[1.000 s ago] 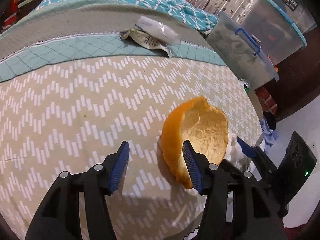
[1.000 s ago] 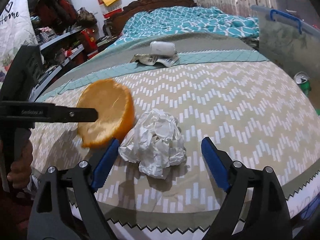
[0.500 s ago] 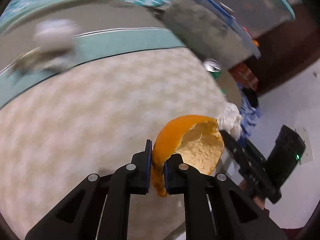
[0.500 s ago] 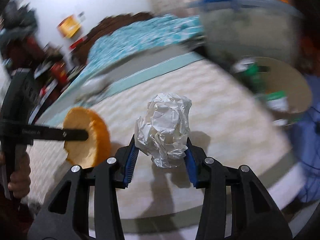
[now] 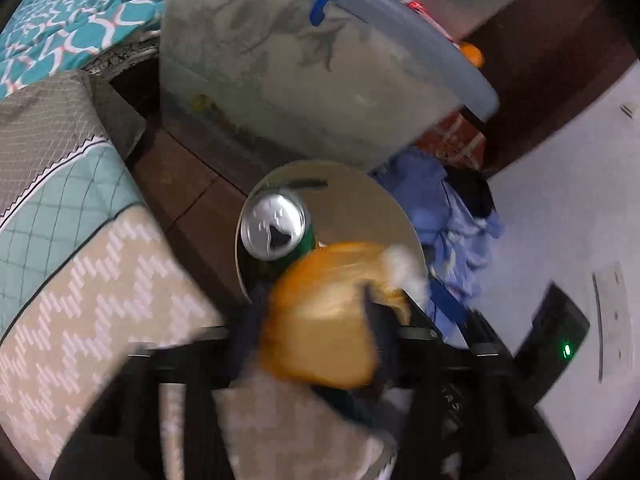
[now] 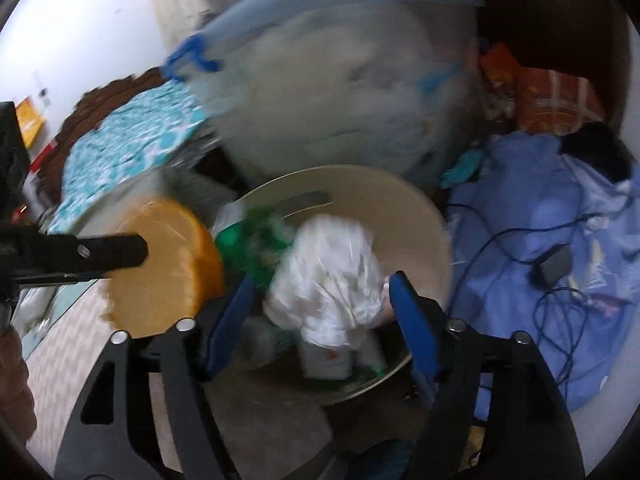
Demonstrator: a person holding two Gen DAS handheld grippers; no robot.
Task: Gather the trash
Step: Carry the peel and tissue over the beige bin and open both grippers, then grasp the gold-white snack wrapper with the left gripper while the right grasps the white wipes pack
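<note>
1. The left gripper (image 5: 308, 344) hung over the near rim of the round beige bin (image 5: 384, 216), blurred; its jaws were opening, with the orange peel (image 5: 320, 320) between them. Whether the pads pressed on the peel could not be told.
2. In the left wrist view, a green drink can (image 5: 276, 232) stood in the bin at about 11 o'clock from the peel.
3. The right gripper (image 6: 324, 304) was above the same bin (image 6: 424, 216), its jaws opening and set wide. The crumpled white paper (image 6: 332, 280) sat between the blue pads, with a gap at the left pad.
4. In the right wrist view, the orange peel (image 6: 160, 272) lay at 9 o'clock from the paper.
5. A clear storage box (image 5: 288, 64) stood at 12 o'clock beyond the bin; blue cloth (image 6: 552, 216) lay at 3 o'clock.
</note>
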